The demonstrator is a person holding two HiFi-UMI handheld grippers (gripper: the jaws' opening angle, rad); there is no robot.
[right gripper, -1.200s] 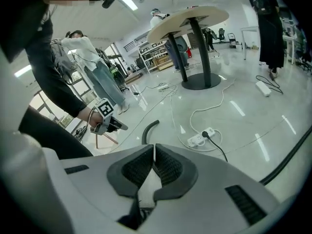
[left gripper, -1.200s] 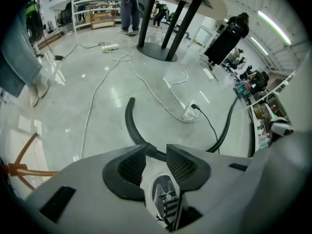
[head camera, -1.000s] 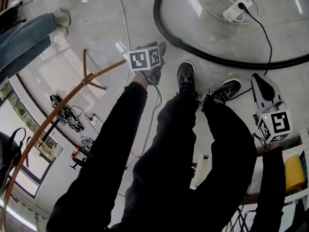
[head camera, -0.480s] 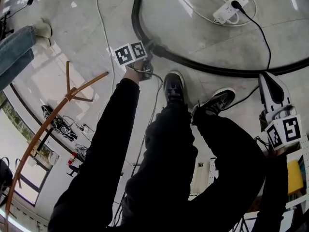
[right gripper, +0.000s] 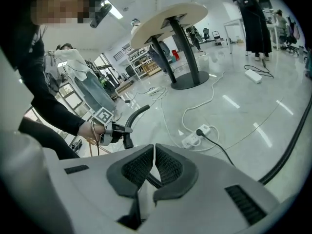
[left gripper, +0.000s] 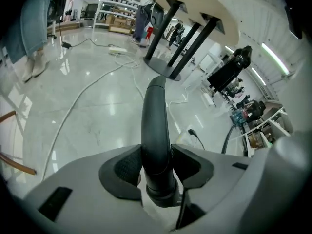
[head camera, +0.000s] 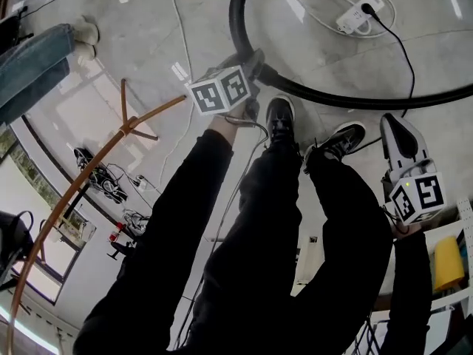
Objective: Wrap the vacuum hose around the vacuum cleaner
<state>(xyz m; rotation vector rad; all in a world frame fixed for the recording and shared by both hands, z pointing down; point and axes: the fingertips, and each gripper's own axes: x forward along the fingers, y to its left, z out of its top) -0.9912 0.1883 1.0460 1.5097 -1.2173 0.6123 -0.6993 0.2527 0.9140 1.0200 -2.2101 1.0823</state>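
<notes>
The glossy grey floor point(head camera: 332, 58) carries a black hose point(head camera: 355, 99), which curves across it from 3 o'clock toward 12. A white power strip point(head camera: 360, 13) lies at 1 o'clock with a black cord point(head camera: 405, 50) plugged in. A white cable point(head camera: 176, 21) trails at 11. The wearer's shoes point(head camera: 281, 117) stand just beside the hose. Another person's shoes point(head camera: 86, 30) stand at 10.

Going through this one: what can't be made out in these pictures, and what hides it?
- Vacuum cleaner: it appears in no view. The hose runs off the head view's right edge, so where it joins the cleaner is unseen.
- Yellow item: cut off by the head view's right edge and cannot be identified.
- Goods on the far shelves in the left gripper view: too small to tell.
</notes>
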